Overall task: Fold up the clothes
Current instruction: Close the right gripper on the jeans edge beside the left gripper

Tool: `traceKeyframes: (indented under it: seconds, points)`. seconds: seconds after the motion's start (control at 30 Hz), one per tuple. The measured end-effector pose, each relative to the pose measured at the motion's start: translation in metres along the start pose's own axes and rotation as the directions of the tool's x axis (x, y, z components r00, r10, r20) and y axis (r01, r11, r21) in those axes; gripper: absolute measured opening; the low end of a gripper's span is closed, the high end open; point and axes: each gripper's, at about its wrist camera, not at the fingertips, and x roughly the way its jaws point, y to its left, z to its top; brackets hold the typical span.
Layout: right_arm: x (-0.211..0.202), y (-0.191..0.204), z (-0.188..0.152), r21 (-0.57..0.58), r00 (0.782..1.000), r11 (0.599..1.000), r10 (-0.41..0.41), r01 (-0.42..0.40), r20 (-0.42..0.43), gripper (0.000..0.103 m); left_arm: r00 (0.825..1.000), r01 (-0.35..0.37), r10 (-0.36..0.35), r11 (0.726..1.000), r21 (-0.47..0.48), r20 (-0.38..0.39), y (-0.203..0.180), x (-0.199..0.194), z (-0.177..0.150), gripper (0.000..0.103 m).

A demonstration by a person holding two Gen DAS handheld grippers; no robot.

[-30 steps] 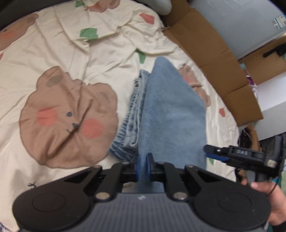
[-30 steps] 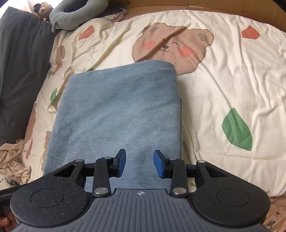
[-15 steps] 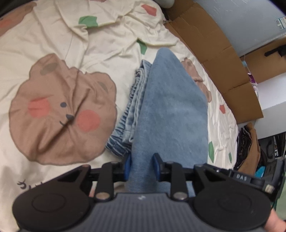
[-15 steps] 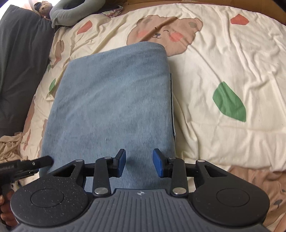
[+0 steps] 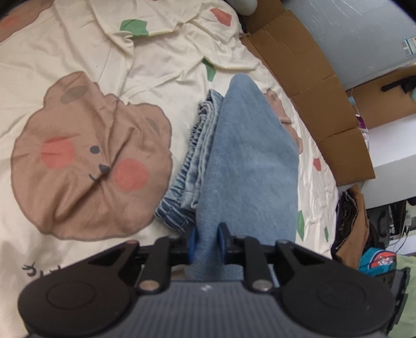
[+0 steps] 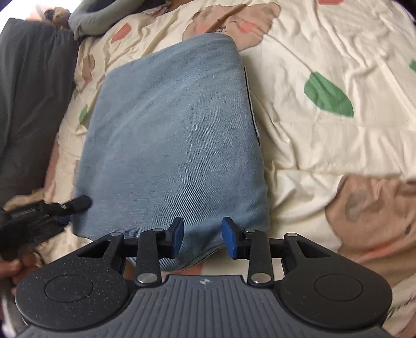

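Folded light-blue jeans (image 5: pixel 249 161) lie on the bear-print bedspread (image 5: pixel 78 78), with their stacked layers showing along the left edge in the left wrist view. My left gripper (image 5: pixel 208 241) is at the jeans' near corner. Its jaws are opening, and a flap of denim still lies between the blue pads. In the right wrist view the jeans (image 6: pixel 169 130) are a smooth rectangle. My right gripper (image 6: pixel 202 236) hangs open over their near edge, holding nothing. The left gripper (image 6: pixel 75 208) comes in at the jeans' left corner, held by a hand.
Cardboard sheets (image 5: pixel 312 85) stand along the bed's far side, with bags and clutter (image 5: pixel 364 234) beyond them. A dark grey pillow (image 6: pixel 31 91) and a grey soft toy (image 6: pixel 104 18) lie at the head of the bed. The bedspread (image 6: pixel 338 143) is rumpled around the jeans.
The left jaws were shut tight on the denim corner and have since spread apart. The right gripper has slid back and to the right, to the jeans' near edge.
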Motion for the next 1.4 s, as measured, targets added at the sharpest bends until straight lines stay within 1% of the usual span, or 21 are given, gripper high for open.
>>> traceKeyframes:
  seconds: [0.07,0.1,0.17,0.2,0.27,0.3,0.4,0.53,0.63,0.77,0.83,0.87,0.9,0.97,1.0,1.07,1.17,1.23,1.27,1.33,1.4]
  points:
    - [0.001,-0.004,-0.007,0.050,0.999,0.998,0.032,-0.031,-0.010,0.040,1.000,0.007,-0.007,1.000,0.014,-0.017,0.000,0.002,-0.001,0.028]
    - [0.003,-0.006,-0.011,0.075,0.999,0.996,0.048,-0.047,-0.015,0.041,1.000,0.011,-0.011,1.000,0.020,-0.027,0.000,0.003,-0.002,0.029]
    - [0.007,-0.010,-0.018,0.119,0.997,0.990,0.078,-0.075,-0.016,0.048,0.999,0.026,-0.024,0.999,0.032,-0.048,0.001,0.004,-0.005,0.029]
    - [0.010,-0.013,-0.021,0.140,0.996,0.986,0.088,-0.086,-0.010,0.053,0.998,0.033,-0.031,0.999,0.039,-0.056,0.002,0.005,-0.007,0.029]
    - [0.015,-0.020,-0.027,0.187,0.993,0.976,0.115,-0.115,0.010,0.060,0.998,0.039,-0.036,0.998,0.044,-0.056,0.004,0.003,-0.008,0.022]
    - [0.018,-0.025,-0.029,0.216,0.990,0.966,0.137,-0.140,0.027,0.065,0.998,0.041,-0.039,0.998,0.043,-0.054,0.005,0.002,-0.009,0.021]
    - [0.031,-0.040,-0.037,0.310,0.978,0.927,0.201,-0.210,0.061,0.070,0.997,0.046,-0.043,0.998,0.046,-0.058,0.005,0.001,-0.007,0.018]
    - [0.052,-0.059,-0.046,0.421,0.946,0.847,0.298,-0.325,0.130,0.070,0.998,0.036,-0.032,0.997,0.068,-0.063,0.002,0.001,-0.005,0.018]
    - [0.068,-0.063,-0.050,0.460,0.909,0.785,0.381,-0.414,0.168,0.069,0.997,0.039,-0.035,0.997,0.062,-0.062,0.005,0.000,-0.005,0.017]
    - [0.084,-0.059,-0.053,0.461,0.887,0.764,0.437,-0.452,0.147,0.061,0.998,0.035,-0.031,0.998,0.057,-0.062,0.006,0.000,-0.004,0.017]
    - [0.086,-0.056,-0.054,0.458,0.873,0.750,0.468,-0.476,0.141,0.049,0.998,0.033,-0.029,0.998,0.057,-0.063,0.006,0.000,-0.004,0.017]
    - [0.087,-0.054,-0.055,0.457,0.865,0.744,0.483,-0.488,0.137,0.048,0.998,0.033,-0.030,0.998,0.054,-0.063,0.006,0.001,-0.004,0.017]
    - [0.088,-0.053,-0.055,0.450,0.859,0.742,0.495,-0.496,0.132,0.044,0.998,0.034,-0.031,0.998,0.051,-0.063,0.007,0.001,-0.004,0.017]
    - [0.086,-0.049,-0.053,0.432,0.856,0.749,0.501,-0.502,0.127,0.037,0.997,0.037,-0.034,0.998,0.043,-0.063,0.008,0.001,-0.004,0.017]
    - [0.084,-0.049,-0.052,0.427,0.855,0.750,0.502,-0.505,0.128,0.029,0.997,0.038,-0.036,0.998,0.039,-0.063,0.009,0.001,-0.004,0.017]
    - [0.080,-0.048,-0.053,0.425,0.851,0.746,0.509,-0.512,0.131,0.025,0.997,0.034,-0.032,0.998,0.044,-0.063,0.009,0.001,-0.003,0.017]
    - [0.074,-0.047,-0.055,0.407,0.848,0.753,0.514,-0.517,0.127,0.022,0.998,0.027,-0.024,0.998,0.052,-0.065,0.010,0.002,-0.002,0.017]
    - [0.072,-0.046,-0.056,0.396,0.857,0.768,0.502,-0.503,0.116,0.022,0.997,0.029,-0.026,0.999,0.044,-0.070,0.014,0.004,-0.001,0.017]
    - [0.072,-0.045,-0.056,0.391,0.866,0.780,0.489,-0.489,0.106,0.022,0.997,0.029,-0.026,0.999,0.041,-0.072,0.015,0.004,-0.001,0.018]
    - [0.069,-0.044,-0.056,0.382,0.886,0.808,0.458,-0.449,0.073,0.025,0.997,0.027,-0.024,0.999,0.042,-0.075,0.015,0.003,0.000,0.018]
    - [0.063,-0.044,-0.056,0.375,0.899,0.826,0.436,-0.420,0.047,0.030,0.997,0.010,-0.006,0.998,0.057,-0.076,0.012,-0.002,0.002,0.020]
